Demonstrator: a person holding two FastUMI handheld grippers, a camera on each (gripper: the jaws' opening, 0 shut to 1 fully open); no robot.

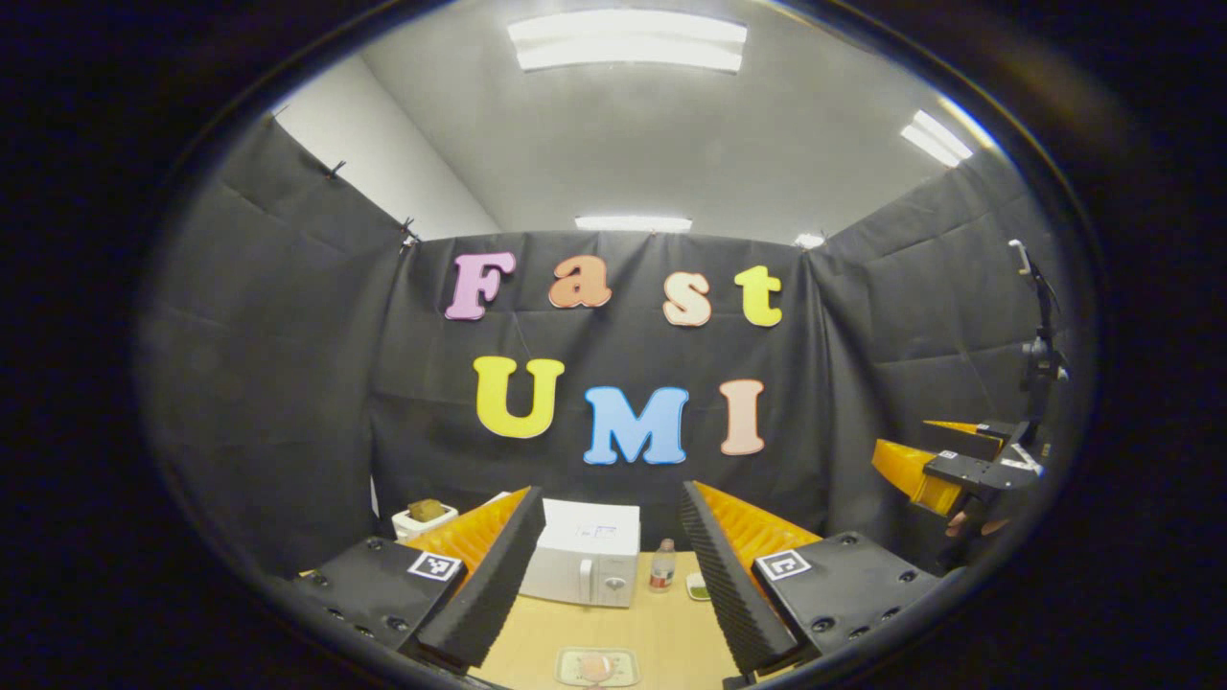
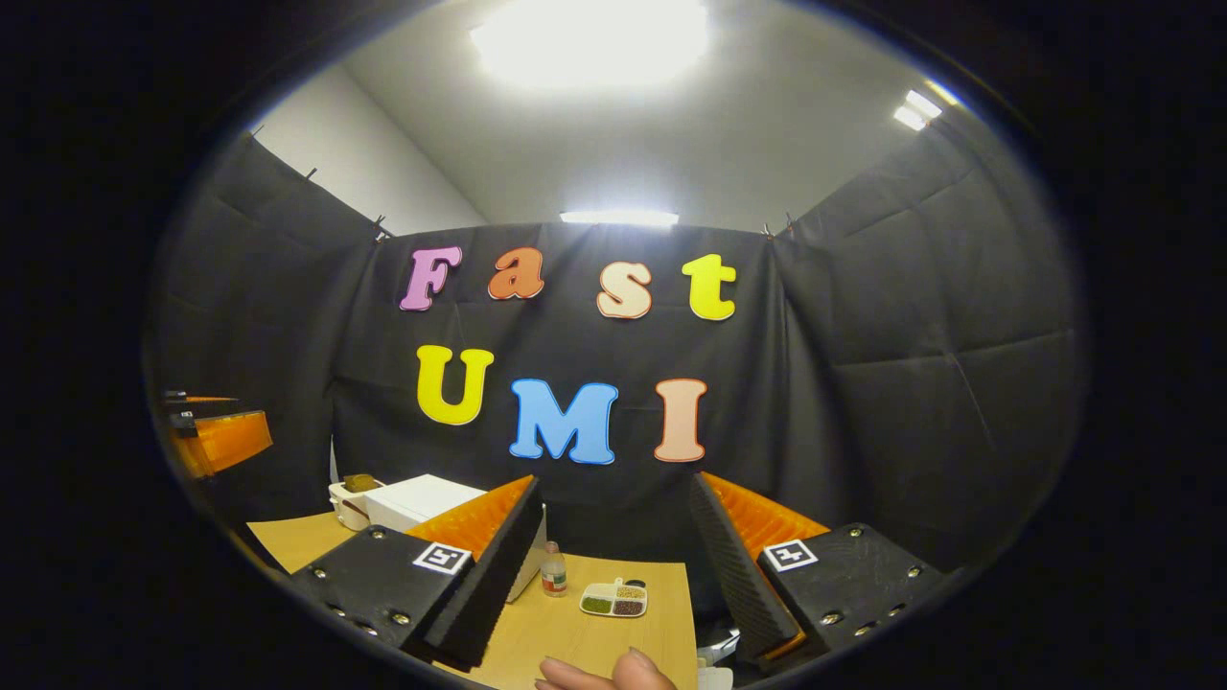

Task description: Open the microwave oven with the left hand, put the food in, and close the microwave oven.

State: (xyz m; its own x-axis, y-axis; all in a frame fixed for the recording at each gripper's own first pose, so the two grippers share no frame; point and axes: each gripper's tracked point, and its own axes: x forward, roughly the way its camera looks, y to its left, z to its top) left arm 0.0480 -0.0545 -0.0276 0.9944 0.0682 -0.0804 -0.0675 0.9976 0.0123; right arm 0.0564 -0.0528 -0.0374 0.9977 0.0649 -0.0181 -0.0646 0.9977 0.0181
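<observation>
The white microwave (image 1: 587,565) stands shut at the far side of the wooden table (image 1: 661,632), its handle and knob on the right of its front. A pale plate carrying a reddish piece of food (image 1: 597,666) lies near the table's front edge. My left gripper (image 1: 611,498) hovers open above the table, well short of the microwave and framing it between its fingers. My right gripper (image 2: 613,484) is open and empty too; part of the microwave (image 2: 422,500) sits behind its left finger. The right gripper (image 1: 949,470) also hangs at the far right, held by a hand (image 1: 973,522).
A small bottle (image 1: 661,565) and a divided dish of seasonings (image 2: 614,600) stand right of the microwave. A white container with something brown (image 1: 425,517) sits to its left. Fingertips of a hand (image 2: 604,676) rest at the table's near edge. A stand (image 1: 1040,355) rises at right.
</observation>
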